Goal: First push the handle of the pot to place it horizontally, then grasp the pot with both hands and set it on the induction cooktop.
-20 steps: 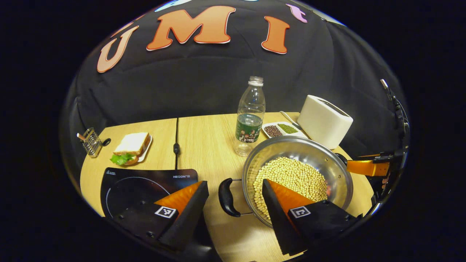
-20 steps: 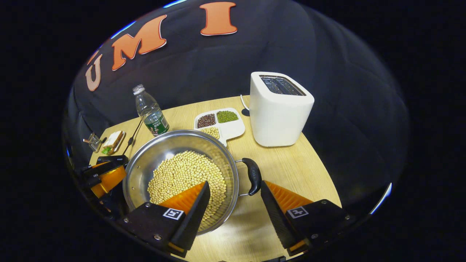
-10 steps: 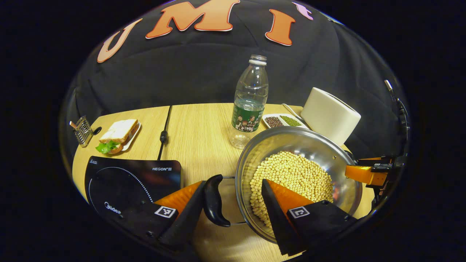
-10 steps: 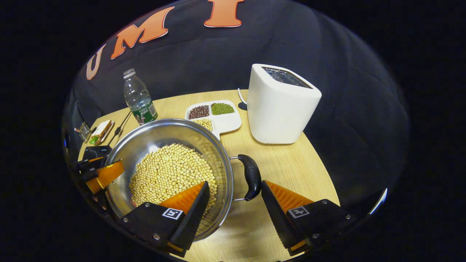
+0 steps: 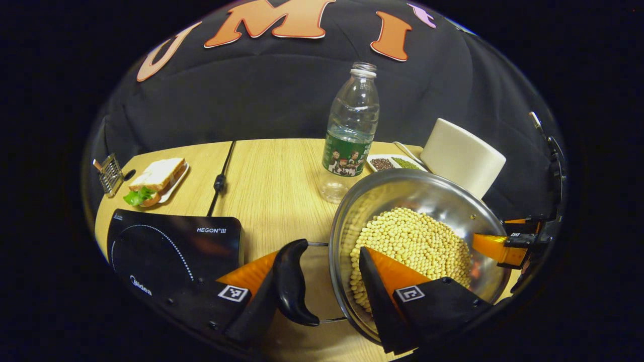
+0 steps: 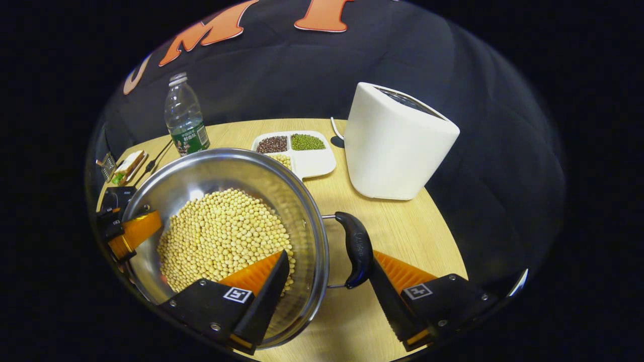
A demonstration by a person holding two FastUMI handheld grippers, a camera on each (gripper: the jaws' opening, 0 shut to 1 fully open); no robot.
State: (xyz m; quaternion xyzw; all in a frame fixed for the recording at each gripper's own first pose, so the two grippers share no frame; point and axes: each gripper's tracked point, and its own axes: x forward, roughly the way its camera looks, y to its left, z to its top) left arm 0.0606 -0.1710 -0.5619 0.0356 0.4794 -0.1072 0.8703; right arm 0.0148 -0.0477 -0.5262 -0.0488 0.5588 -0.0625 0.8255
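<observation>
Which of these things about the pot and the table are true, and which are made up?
1. The pot holds pale yellow beans. True.
2. The bottle lies on its side. False: it stands upright.
3. The induction cooktop has the pot on it. False: its top is bare; the pot is beside it.
4. Each hand-held gripper straddles a black handle, the left hand-held gripper and the right hand-held gripper. True.
5. The toaster is white. True.
</observation>
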